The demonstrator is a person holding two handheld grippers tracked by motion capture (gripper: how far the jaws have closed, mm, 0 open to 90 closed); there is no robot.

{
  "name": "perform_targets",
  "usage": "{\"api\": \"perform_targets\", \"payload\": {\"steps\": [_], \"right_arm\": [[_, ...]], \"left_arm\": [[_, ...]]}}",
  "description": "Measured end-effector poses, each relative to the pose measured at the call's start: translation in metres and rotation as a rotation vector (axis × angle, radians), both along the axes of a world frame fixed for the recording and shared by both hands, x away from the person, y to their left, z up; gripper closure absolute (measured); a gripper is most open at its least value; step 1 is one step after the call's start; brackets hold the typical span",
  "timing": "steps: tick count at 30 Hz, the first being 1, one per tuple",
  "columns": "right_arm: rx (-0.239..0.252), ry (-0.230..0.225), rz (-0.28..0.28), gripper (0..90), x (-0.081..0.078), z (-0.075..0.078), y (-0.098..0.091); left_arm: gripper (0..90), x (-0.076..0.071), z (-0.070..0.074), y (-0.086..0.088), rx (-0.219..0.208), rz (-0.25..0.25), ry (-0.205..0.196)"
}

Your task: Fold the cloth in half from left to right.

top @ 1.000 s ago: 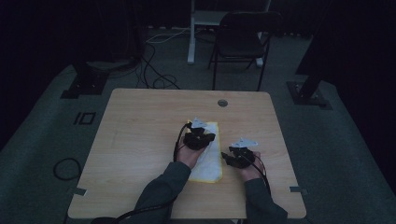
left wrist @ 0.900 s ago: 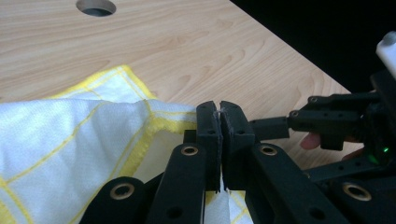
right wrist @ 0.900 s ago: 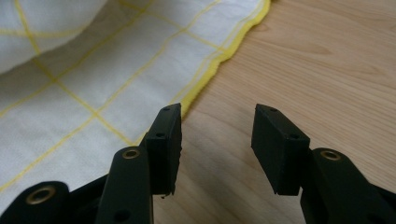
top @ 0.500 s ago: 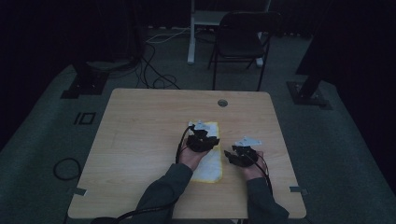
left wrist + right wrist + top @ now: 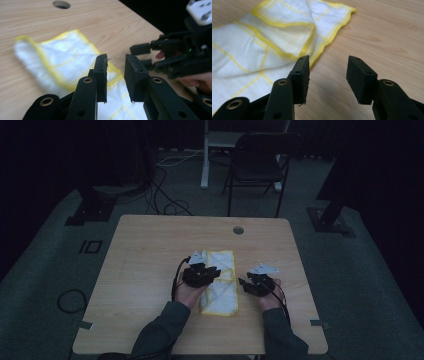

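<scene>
A white cloth with yellow edging (image 5: pixel 223 262) lies folded on the wooden table (image 5: pixel 150 245), and its near fold is rumpled (image 5: pixel 262 37). My left gripper (image 5: pixel 214 271) hovers over the cloth's left part. Its jaws have just been opening, and in the left gripper view it (image 5: pixel 116 58) is open with nothing between its jaws and the cloth (image 5: pixel 62 55) under them. My right gripper (image 5: pixel 243 284) sits just right of the cloth, pointing at it. It is open and empty (image 5: pixel 328 61) above bare wood. It also shows at the right (image 5: pixel 175 55).
A round cable hole (image 5: pixel 238 230) sits near the table's far edge. Beyond the table, on the dark floor, are a black chair (image 5: pixel 260 165), cables (image 5: pixel 165 195) and stand bases (image 5: pixel 92 207). Bare wood spreads to the left of the cloth.
My left hand has drawn back to the left over the cloth. The right hand has stayed where it was.
</scene>
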State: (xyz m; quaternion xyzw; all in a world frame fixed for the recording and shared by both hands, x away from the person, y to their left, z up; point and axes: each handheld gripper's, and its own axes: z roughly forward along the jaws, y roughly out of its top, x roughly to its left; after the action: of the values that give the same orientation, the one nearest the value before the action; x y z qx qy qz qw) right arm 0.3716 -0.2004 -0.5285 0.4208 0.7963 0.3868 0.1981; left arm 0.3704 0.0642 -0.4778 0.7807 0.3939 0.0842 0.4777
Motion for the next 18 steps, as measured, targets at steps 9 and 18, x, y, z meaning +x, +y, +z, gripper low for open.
{"api": "perform_targets", "payload": {"steps": [9, 18], "right_arm": [[0.015, -0.021, 0.017, 54.8, 0.009, 0.010, 0.010], [0.012, -0.036, 0.060, 55.0, 0.019, 0.017, 0.031]], "left_arm": [[76.2, -0.012, -0.015, 0.027, 0.056, 0.078, 0.032], [72.7, -0.021, -0.029, 0.036, 0.054, 0.090, 0.073]]}}
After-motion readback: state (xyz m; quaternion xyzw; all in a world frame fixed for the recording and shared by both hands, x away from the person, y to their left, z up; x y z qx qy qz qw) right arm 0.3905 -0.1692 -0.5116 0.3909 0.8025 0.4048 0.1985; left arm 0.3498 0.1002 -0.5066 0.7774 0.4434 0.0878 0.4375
